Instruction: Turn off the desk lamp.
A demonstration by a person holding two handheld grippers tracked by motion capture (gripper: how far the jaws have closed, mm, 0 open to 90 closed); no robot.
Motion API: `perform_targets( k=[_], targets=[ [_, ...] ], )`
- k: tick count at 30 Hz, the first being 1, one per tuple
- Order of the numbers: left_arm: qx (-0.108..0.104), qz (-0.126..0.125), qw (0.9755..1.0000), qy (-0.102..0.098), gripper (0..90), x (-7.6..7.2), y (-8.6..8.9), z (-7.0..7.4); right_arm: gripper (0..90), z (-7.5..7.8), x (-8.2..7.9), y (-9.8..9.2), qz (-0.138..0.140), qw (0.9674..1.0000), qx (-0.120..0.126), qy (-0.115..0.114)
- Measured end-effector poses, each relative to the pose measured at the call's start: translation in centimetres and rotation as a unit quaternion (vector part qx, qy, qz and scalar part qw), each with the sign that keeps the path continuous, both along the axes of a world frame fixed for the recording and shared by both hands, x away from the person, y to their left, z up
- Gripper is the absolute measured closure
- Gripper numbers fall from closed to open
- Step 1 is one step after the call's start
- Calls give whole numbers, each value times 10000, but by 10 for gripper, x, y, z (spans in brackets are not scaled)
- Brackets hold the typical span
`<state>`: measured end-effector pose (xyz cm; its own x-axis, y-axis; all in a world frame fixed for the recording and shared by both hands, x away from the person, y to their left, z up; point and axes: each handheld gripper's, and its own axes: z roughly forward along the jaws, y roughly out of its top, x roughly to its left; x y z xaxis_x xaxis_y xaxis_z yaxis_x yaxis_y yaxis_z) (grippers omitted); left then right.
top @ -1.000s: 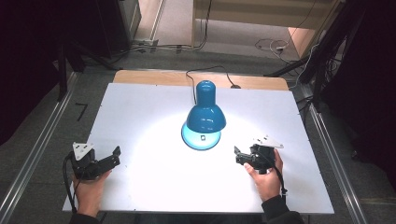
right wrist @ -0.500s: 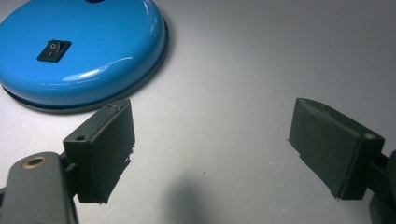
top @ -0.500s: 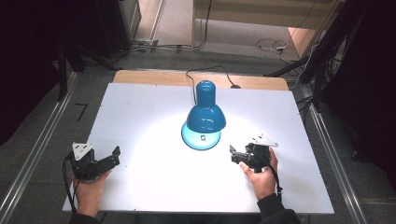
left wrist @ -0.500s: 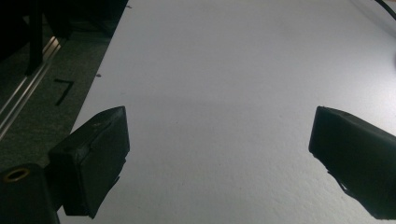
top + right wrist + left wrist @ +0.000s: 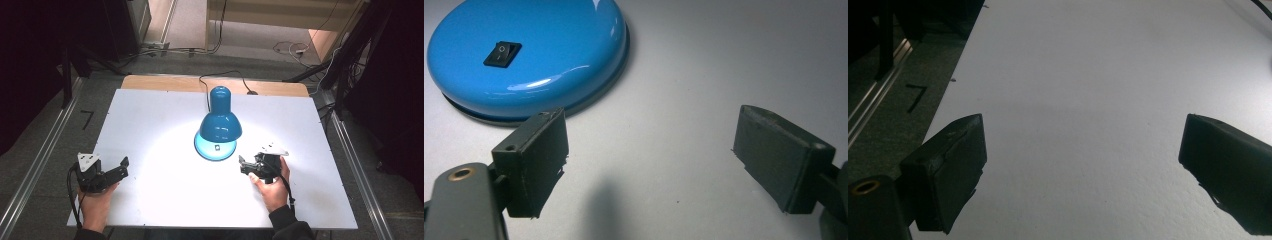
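While left gripper stays put, right gripper nearer lamp base; both fingers open.

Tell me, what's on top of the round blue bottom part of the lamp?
A small black rocker switch sits on the shiny round blue lamp base. In the high view, the blue bell-shaped lampshade hangs over the base and covers its back part.

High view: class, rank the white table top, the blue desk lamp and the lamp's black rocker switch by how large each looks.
1. White table top
2. Blue desk lamp
3. Black rocker switch, a tiny speck on the lamp's base
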<state>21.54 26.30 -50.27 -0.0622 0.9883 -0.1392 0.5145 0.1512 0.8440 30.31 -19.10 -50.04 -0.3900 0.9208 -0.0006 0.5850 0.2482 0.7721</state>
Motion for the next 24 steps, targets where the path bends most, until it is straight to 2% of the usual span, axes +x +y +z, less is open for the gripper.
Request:
perform_targets(
  k=[24],
  targets=[
    [13,-4,10000,14,58,0,1,0,143,-1,5,17,93,9999,66,3]
  ],
)
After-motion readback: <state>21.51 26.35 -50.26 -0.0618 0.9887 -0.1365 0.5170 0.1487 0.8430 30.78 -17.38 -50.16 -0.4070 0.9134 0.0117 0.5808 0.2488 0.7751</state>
